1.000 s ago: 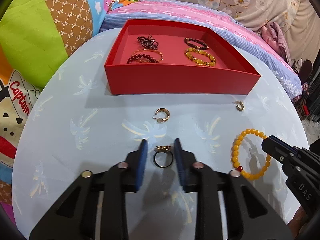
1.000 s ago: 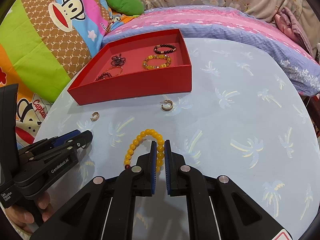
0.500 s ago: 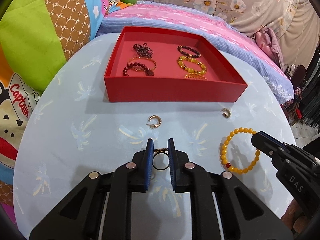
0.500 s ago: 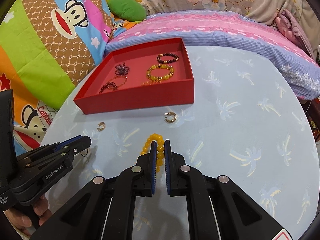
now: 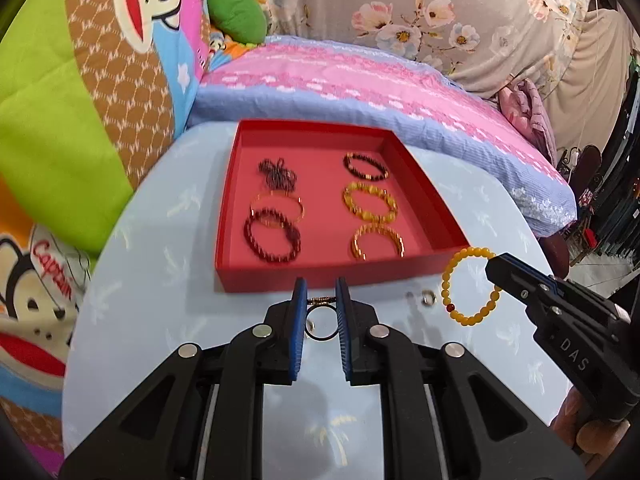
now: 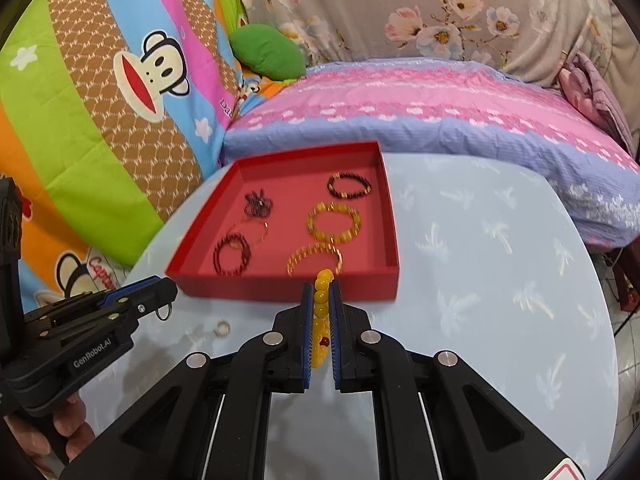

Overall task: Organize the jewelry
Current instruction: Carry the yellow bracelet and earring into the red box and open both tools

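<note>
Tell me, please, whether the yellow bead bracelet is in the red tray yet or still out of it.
Out. The yellow bead bracelet hangs clamped in the right tool, short of the red tray, above the table.

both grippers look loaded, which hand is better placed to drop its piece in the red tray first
Right, though narrowly. The right hand-held gripper holds the yellow bead bracelet right at the red tray near wall. The left hand-held gripper, shut on the ring, sits slightly further back.
</note>
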Available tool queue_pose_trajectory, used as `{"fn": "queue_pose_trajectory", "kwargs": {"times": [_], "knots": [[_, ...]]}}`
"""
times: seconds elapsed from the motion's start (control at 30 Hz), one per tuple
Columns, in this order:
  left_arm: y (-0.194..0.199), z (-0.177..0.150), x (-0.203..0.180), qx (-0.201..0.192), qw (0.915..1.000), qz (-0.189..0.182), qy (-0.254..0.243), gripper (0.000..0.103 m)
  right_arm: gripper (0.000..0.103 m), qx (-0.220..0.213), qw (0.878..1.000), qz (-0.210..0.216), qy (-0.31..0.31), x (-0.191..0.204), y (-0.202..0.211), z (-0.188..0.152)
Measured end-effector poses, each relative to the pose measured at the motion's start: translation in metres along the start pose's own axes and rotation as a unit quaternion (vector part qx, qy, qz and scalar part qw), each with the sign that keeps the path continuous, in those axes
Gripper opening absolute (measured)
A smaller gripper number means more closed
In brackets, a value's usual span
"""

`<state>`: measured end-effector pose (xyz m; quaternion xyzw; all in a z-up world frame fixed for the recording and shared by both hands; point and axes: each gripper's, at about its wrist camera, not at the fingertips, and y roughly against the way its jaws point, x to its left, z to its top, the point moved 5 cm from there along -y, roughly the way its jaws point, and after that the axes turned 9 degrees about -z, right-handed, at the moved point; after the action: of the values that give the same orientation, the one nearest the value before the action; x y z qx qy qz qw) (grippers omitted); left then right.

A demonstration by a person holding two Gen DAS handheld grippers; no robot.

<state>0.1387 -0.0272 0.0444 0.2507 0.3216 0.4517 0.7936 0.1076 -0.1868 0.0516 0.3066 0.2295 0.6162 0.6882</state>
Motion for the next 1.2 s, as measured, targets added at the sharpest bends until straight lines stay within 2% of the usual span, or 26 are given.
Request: {"fn": "queue_pose_trajectory", "kwargs": {"times": [0.23, 0.47, 0.83, 1.2], "knots": [[-0.023, 0.052, 0.004, -0.015, 0.9992, 0.021, -0.029, 0.014, 0.008, -0.023, 1.0, 0.009, 0.011, 0.014, -0.022, 0.058], [-0.062, 0.091, 0.016, -0.013, 0.9989, 0.034, -0.031, 0.014, 0.008, -0.017, 1.0, 0.018, 0.006, 0.024, -0.064, 0.097], [-0.127, 0.111, 0.03, 0.014, 0.9978, 0.055, -0.033, 0.014, 0.008, 0.018, 1.0, 0.017, -0.001, 0.027, -0.13, 0.108], [-0.156, 0.106, 0.043, 0.035, 0.9969, 0.065, -0.026, 0.014, 0.008, 0.048, 0.999, 0.007, -0.004, 0.023, -0.167, 0.096]]}}
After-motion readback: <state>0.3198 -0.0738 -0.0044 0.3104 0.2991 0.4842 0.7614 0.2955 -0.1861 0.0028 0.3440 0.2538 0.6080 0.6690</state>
